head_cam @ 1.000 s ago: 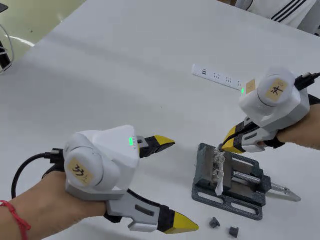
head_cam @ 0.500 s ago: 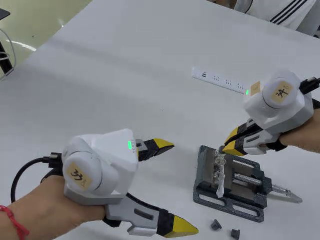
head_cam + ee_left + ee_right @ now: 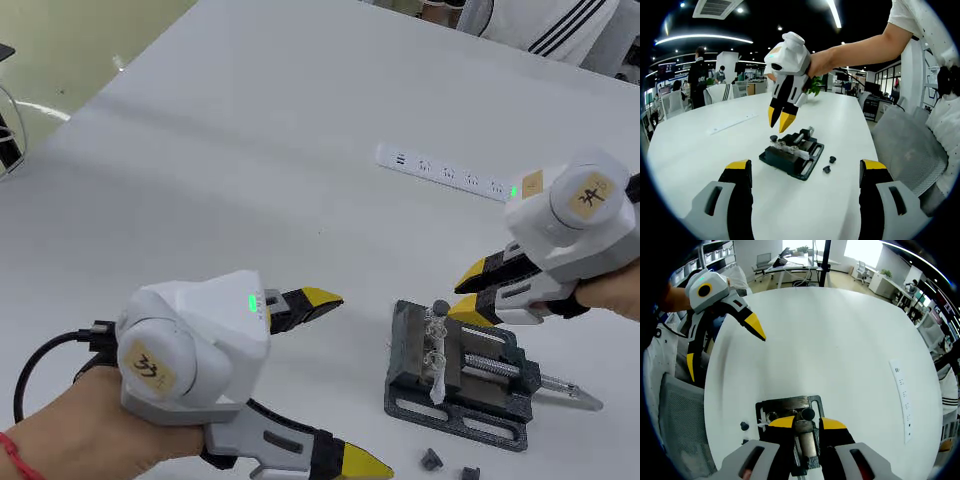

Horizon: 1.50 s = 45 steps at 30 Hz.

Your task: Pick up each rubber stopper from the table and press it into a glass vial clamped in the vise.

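Note:
A dark grey vise (image 3: 404,352) (image 3: 790,161) (image 3: 786,404) sits on the white table and clamps glass vials (image 3: 437,332) in a row. A dark rubber stopper (image 3: 440,307) (image 3: 773,138) (image 3: 807,413) sits on the vial at the far end. My right gripper (image 3: 467,293) (image 3: 779,120) (image 3: 807,423) hovers just right of that vial, open by a narrow gap and holding nothing. Two loose stoppers (image 3: 431,459) (image 3: 832,159) (image 3: 744,426) lie in front of the vise. My left gripper (image 3: 348,380) (image 3: 806,165) (image 3: 725,352) is wide open left of the vise.
A white power strip (image 3: 440,172) (image 3: 732,123) (image 3: 902,400) lies on the table beyond the vise. The vise's screw handle (image 3: 560,385) sticks out to the right. A person in a striped top stands past the far table edge.
My right gripper has drawn back to the right, off the end vial, leaving the stopper on it. The left gripper stays open and has hardly moved.

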Available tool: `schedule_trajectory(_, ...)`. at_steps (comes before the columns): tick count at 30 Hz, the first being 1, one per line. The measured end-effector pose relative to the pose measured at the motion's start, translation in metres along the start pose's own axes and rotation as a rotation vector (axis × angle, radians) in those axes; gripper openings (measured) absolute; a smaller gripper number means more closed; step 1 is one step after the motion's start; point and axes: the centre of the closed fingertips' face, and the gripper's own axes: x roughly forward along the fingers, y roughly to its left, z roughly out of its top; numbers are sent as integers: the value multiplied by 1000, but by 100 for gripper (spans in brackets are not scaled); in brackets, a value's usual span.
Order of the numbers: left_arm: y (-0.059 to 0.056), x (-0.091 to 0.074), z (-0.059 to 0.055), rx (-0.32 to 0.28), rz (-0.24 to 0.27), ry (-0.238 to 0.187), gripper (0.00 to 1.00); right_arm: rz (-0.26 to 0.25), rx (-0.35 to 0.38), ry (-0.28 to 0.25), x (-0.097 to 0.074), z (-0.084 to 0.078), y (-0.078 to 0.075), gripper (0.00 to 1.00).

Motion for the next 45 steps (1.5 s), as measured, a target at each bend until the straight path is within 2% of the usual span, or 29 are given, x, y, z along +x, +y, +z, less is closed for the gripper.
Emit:
schedule_trajectory(8,-6,-1,1,12,-8,15,87,-39,42,-69,-18,-2,4,21)
schedule_trajectory(23,-14,-2,0,31,-22,52,84,-107,125,-190,-43,-18,18,33)
schedule_trajectory(31,-21,0,-2,43,-34,78,81,-142,186,-258,-56,-34,31,39)
schedule_trajectory(34,-23,1,-3,47,-35,88,81,-150,215,-281,-59,-45,36,41)
schedule_trajectory(45,-32,10,-5,43,-35,114,78,-163,273,-337,-72,-71,58,49)
